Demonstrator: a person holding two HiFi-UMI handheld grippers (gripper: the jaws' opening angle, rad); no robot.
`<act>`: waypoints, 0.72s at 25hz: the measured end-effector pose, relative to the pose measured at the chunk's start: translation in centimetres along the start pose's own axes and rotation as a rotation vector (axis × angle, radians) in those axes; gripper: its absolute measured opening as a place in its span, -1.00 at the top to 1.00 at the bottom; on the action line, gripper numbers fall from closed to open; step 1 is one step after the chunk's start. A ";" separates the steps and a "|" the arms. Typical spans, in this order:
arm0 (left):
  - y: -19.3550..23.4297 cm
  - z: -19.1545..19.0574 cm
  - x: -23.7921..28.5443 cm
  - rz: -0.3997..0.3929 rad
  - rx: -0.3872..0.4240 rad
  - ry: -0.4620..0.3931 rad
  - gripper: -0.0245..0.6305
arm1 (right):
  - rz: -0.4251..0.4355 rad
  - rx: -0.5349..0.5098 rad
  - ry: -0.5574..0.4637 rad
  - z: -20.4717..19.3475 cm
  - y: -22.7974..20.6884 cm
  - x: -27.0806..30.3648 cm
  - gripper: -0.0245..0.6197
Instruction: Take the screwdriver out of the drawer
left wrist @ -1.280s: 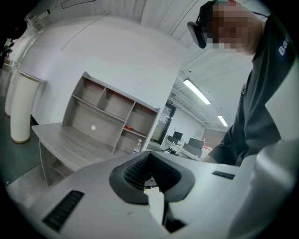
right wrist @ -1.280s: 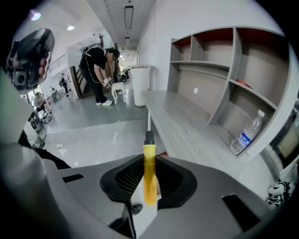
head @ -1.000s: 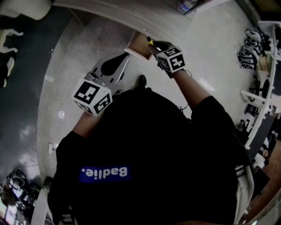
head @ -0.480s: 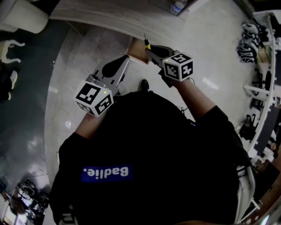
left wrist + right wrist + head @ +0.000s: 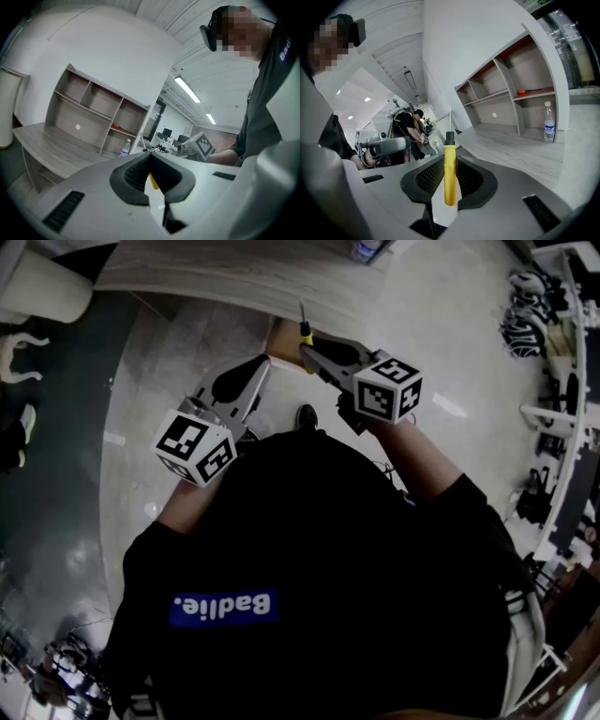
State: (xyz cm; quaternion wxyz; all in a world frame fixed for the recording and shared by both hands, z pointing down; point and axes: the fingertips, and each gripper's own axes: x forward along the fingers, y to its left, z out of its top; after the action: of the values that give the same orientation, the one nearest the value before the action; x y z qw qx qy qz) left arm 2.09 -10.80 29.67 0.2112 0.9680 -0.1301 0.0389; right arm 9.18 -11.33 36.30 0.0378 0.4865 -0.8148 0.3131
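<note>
The screwdriver (image 5: 304, 331) has a yellow handle and a thin metal shaft that points away from me. My right gripper (image 5: 312, 346) is shut on its handle, just over the open brown drawer (image 5: 279, 337) under the desk edge. In the right gripper view the screwdriver (image 5: 450, 173) stands upright between the dark pads of the right gripper (image 5: 450, 161). My left gripper (image 5: 251, 374) hangs left of the drawer, its jaws closed with nothing in them. In the left gripper view the left gripper (image 5: 151, 157) has its tips together, and the yellow handle shows beyond them.
A grey wooden desk (image 5: 225, 277) runs across the top, with a water bottle (image 5: 367, 249) on it. A shelf unit (image 5: 511, 93) stands on the desk, with the bottle (image 5: 549, 123) beside it. Pale floor lies below. Other people and workbenches are farther back.
My right gripper's marker cube has swung right and down while the screwdriver stays held near the drawer. The left gripper has barely moved.
</note>
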 end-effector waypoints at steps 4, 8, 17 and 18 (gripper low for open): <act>-0.4 0.2 0.1 -0.013 0.008 0.002 0.93 | 0.038 0.027 -0.049 1.0 1.2 -0.8 0.62; -0.8 0.1 0.3 -0.020 0.012 0.016 0.93 | 0.091 0.054 -0.105 1.9 2.2 -1.7 0.62; -1.3 -0.1 0.7 -0.027 0.013 0.013 0.93 | 0.151 0.085 -0.160 3.0 3.5 -2.7 0.62; -1.3 -0.2 0.8 -0.027 0.012 0.012 0.93 | 0.153 0.085 -0.162 3.0 3.5 -2.8 0.62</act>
State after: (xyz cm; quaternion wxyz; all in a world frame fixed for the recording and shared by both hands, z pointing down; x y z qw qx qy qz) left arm 3.17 -9.76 29.45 0.2065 0.9706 -0.1156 0.0426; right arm 8.55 -9.72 31.20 -0.0728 0.4476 -0.8359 0.3093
